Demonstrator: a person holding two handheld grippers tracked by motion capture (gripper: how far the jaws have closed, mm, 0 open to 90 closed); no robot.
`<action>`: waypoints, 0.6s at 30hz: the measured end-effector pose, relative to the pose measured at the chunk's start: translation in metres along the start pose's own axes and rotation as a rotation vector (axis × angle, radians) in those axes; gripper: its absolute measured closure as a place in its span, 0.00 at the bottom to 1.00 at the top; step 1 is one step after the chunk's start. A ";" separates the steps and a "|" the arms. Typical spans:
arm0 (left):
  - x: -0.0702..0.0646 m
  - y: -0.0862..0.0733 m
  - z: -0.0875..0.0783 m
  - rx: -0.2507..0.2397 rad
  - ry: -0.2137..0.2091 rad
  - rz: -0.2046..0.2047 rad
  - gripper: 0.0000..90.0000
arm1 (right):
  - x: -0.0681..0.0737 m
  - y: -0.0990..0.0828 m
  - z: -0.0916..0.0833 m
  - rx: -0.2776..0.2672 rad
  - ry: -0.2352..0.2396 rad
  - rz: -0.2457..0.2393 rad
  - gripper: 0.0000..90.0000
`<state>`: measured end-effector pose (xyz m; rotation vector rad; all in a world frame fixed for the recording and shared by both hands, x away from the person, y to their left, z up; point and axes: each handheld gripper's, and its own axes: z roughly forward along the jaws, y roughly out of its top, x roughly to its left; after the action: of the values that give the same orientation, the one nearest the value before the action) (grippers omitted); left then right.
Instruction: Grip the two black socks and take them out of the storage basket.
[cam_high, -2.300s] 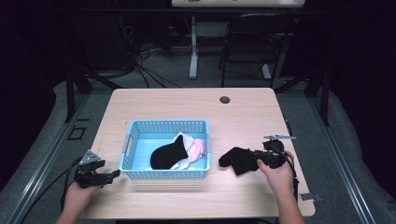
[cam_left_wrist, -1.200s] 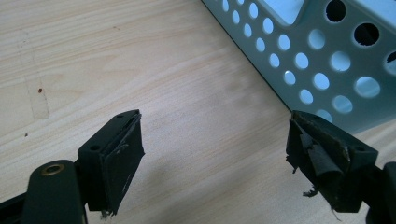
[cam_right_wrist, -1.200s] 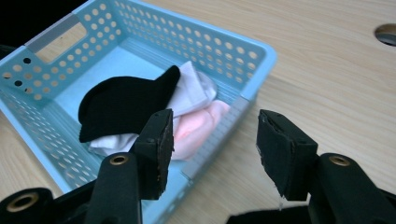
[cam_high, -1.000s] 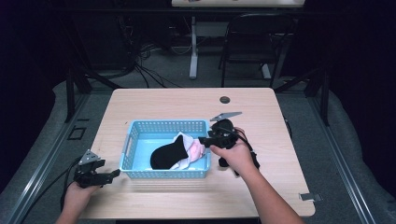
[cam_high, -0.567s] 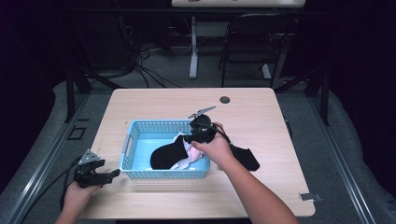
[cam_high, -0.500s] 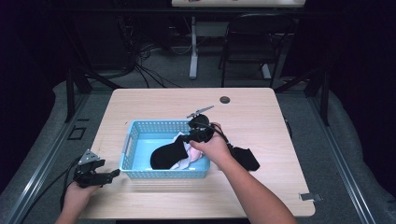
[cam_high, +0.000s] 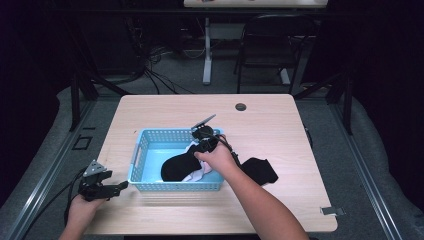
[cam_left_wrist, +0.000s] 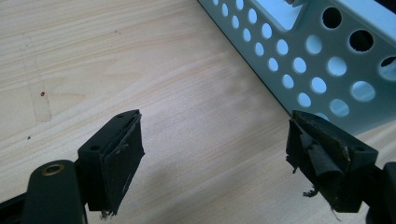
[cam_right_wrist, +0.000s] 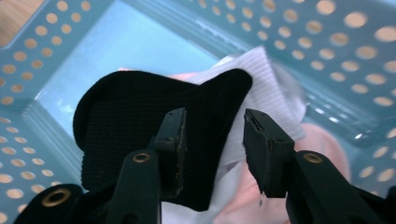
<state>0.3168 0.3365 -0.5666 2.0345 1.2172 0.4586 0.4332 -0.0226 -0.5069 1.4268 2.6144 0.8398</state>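
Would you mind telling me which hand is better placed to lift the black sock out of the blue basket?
Right. The right tool hangs inside the blue perforated plastic basket, jaws apart just over the black knitted sock. The left tool sits outside the basket, over bare table.

Centre frame: right gripper over blue basket holding black sock and white garment. Another black sock lies right; left gripper lower left on table.

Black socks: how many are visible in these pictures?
2. One black sock lies in the blue basket; the other black sock lies on the table, right of it. More may be hidden underneath.
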 end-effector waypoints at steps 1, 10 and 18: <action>0.000 0.000 0.000 0.000 0.000 0.000 0.21 | 0.000 0.002 0.001 0.025 0.004 0.006 0.65; 0.000 0.000 -0.001 -0.001 -0.002 -0.001 0.21 | 0.001 0.006 0.018 0.134 -0.004 0.069 0.68; 0.000 0.000 -0.001 0.000 -0.002 -0.001 0.21 | 0.006 0.004 0.014 0.124 0.021 -0.006 0.91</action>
<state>0.3167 0.3367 -0.5662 2.0338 1.2170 0.4562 0.4367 -0.0095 -0.5158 1.4456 2.7287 0.7075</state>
